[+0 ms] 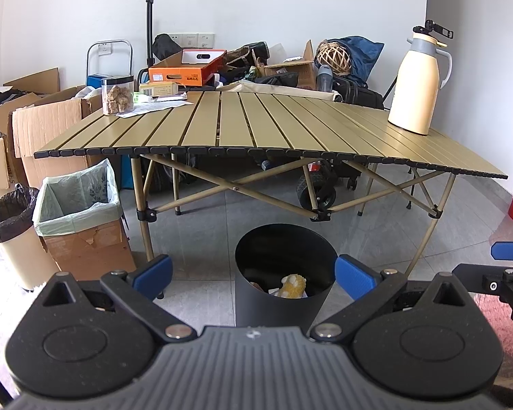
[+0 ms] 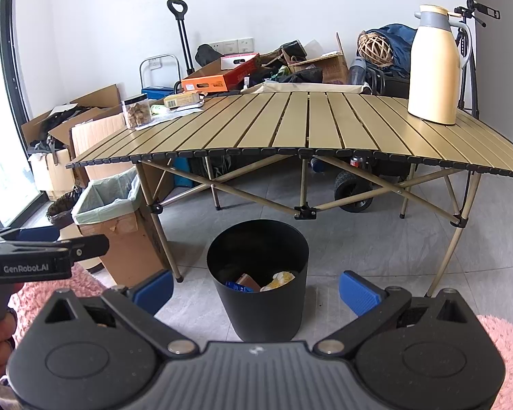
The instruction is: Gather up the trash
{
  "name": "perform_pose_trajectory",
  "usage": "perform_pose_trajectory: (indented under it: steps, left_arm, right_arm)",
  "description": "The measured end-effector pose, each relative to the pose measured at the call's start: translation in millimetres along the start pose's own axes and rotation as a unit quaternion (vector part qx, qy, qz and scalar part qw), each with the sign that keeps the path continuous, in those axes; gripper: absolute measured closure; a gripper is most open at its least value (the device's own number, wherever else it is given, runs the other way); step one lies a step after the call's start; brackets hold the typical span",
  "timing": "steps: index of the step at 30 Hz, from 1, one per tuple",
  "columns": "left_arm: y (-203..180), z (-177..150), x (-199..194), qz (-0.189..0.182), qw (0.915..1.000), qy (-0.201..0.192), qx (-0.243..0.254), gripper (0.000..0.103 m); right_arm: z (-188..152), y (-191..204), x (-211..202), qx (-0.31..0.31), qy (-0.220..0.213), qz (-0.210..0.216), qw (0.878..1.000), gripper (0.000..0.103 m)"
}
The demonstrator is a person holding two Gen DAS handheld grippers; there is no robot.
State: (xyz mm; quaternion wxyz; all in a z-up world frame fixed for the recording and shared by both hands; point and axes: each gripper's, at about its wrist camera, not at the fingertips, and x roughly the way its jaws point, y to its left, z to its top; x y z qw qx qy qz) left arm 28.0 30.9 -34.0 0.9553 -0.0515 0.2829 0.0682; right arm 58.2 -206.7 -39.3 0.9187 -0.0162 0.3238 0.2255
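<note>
We see the slatted folding table (image 1: 256,126) filling the middle of both views, its near edge running from nine o'clock to three o'clock. At about two o'clock on its top stands a cream thermos jug (image 1: 419,82), upright. At ten o'clock near the far left corner sits a clear jar (image 1: 117,95) with brown chunks inside, with papers just beside it. At nine o'clock, on the floor left of the table, a cardboard box lined with a pale green bag (image 1: 77,201) stands just beside a cream bin with a black liner (image 1: 12,229).

At the centre, at six o'clock below the table's edge, we find the black trash bin (image 2: 258,280) on the grey tile floor. Inside it lies trash (image 2: 278,280): a yellowish crumpled piece, a brown piece and a blue one.

We hold the left gripper (image 1: 253,273) with its blue pads spread wide on either side of the bin, gripping nothing. We hold the right gripper (image 2: 256,288) likewise spread wide and unloaded, the bin between its pads in that view.
</note>
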Motion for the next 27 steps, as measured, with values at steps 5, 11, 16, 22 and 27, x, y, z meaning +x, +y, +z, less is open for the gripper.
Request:
perform_pose_trajectory:
  steps: [5, 11, 16, 22, 27]
  left_arm:
    - [-0.9, -0.6, -1.0, -0.002, 1.0000, -0.002, 0.000, 0.000]
    - [-1.3, 0.4, -1.4, -0.004, 1.0000, -0.005, 0.000, 0.000]
    - [-0.6, 1.9, -2.1, -0.008, 0.9999, -0.008, -0.002, 0.000]
    - [1.3, 1.7, -2.1, -0.010, 0.9999, -0.010, -0.002, 0.000]
    - [3.1, 1.0, -1.9, -0.014, 0.9998, -0.010, -0.004, 0.000]
  right_arm:
    - [0.0, 0.1, -0.1, 0.000, 0.000, 0.000, 1.000, 0.000]
    - [0.2, 0.1, 0.0, -0.001, -0.001, -0.001, 1.000, 0.000]
    - [0.2, 0.2, 0.0, -0.001, -0.001, -0.001, 1.000, 0.000]
    - [0.3, 0.1, -0.3, -0.002, -0.001, -0.001, 1.000, 0.000]
    - [0.1, -0.5, -0.1, -0.003, 0.000, -0.001, 1.000, 0.000]
